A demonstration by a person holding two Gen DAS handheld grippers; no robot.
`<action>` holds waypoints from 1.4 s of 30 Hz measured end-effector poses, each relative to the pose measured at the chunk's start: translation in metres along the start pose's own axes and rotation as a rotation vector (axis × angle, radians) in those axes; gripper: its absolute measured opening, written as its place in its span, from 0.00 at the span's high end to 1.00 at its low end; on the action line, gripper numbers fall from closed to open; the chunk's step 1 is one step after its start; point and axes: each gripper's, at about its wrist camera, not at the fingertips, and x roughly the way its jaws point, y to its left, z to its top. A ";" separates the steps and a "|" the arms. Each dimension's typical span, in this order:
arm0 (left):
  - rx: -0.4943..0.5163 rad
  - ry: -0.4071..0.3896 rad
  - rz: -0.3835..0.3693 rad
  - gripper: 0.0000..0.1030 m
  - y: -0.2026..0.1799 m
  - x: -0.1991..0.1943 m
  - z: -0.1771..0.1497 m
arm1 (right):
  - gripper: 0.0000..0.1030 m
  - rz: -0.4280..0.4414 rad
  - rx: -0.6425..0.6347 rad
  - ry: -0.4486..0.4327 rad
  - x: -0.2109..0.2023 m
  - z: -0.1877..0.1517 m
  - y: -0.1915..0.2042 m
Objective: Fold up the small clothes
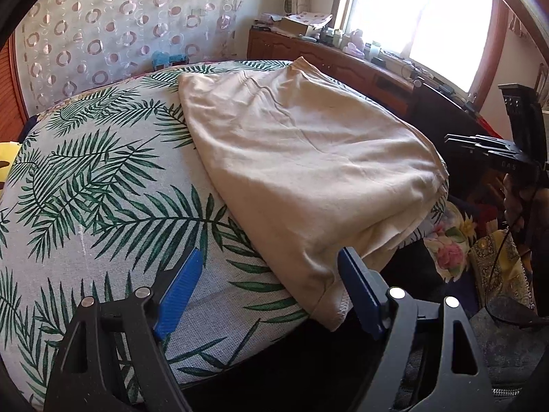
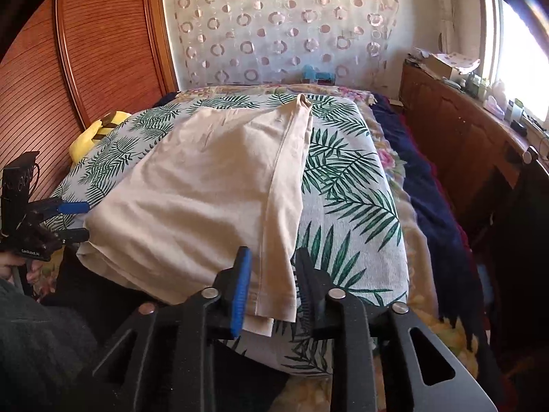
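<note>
Nearest the right gripper (image 2: 272, 271), the hemmed corner of the beige cloth (image 2: 206, 199) lies between its blue pads, which stand narrowly apart; whether they press on the fabric is hard to tell, though a gap shows beside the right pad. Below the jaws the cloth's lowest layers are cut off by the gripper's body. Off to the left, the left gripper (image 1: 271, 274) stands wide, its right pad just beside the cloth's folded near corner, gripping nothing. The cloth lies folded on a leaf-print cushion (image 1: 103, 178), with one side hanging a little over the cushion's near edge; a narrow flap runs to the far end. Bare cushion stays open on both sides of it. A yellow thing (image 2: 89, 134) is half hidden behind the cushion. Beyond, a circle-patterned curtain (image 2: 284, 27) covers the wall, and a cluttered wooden cabinet (image 2: 456, 110) lines the window side, its items too small to make out.
</note>
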 end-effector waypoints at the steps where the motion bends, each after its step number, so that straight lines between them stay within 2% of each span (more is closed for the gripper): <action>1: -0.003 0.001 -0.007 0.21 0.000 0.001 0.000 | 0.70 0.003 -0.006 0.003 0.001 -0.001 0.002; 5: -0.005 -0.005 -0.014 0.32 -0.001 0.001 0.000 | 0.68 0.008 -0.026 0.023 0.009 -0.005 0.005; 8: 0.009 -0.005 -0.022 0.45 -0.004 0.002 -0.001 | 0.66 0.003 -0.025 0.030 0.011 -0.006 0.007; 10: 0.040 0.001 0.012 0.62 -0.009 0.004 0.000 | 0.65 -0.001 -0.026 0.031 0.012 -0.003 0.007; 11: 0.049 0.007 -0.003 0.68 -0.012 0.005 0.000 | 0.64 -0.004 -0.030 0.030 0.012 -0.002 0.008; 12: 0.052 0.013 -0.024 0.81 -0.014 0.005 0.001 | 0.64 -0.007 -0.034 0.027 0.011 0.000 0.009; 13: 0.062 0.017 -0.034 0.89 -0.017 0.006 0.001 | 0.64 -0.007 -0.039 0.020 0.011 0.002 0.010; 15: 0.089 0.004 -0.027 0.94 -0.025 0.003 0.003 | 0.62 -0.003 -0.049 0.002 0.009 0.005 0.014; 17: 0.087 -0.025 -0.041 0.95 -0.028 -0.004 0.010 | 0.54 0.004 -0.057 -0.019 0.008 0.008 0.020; 21: 0.072 -0.110 -0.078 0.96 -0.030 -0.026 0.038 | 0.51 0.059 -0.082 -0.059 0.004 0.010 0.032; 24: 0.068 -0.155 -0.065 0.96 -0.033 -0.035 0.064 | 0.40 0.089 -0.091 -0.083 0.005 0.012 0.043; 30: 0.113 -0.223 -0.044 0.96 -0.043 -0.036 0.106 | 0.38 0.136 -0.118 -0.077 0.016 0.006 0.062; 34: 0.108 -0.238 -0.027 0.96 -0.038 -0.026 0.128 | 0.34 0.135 -0.184 -0.073 0.022 0.004 0.064; 38: 0.075 -0.235 -0.010 0.96 -0.025 -0.011 0.139 | 0.33 0.083 -0.220 -0.004 0.041 0.000 0.054; 42: 0.043 -0.214 -0.002 0.96 -0.013 0.003 0.140 | 0.33 0.132 -0.206 0.047 0.054 -0.008 0.041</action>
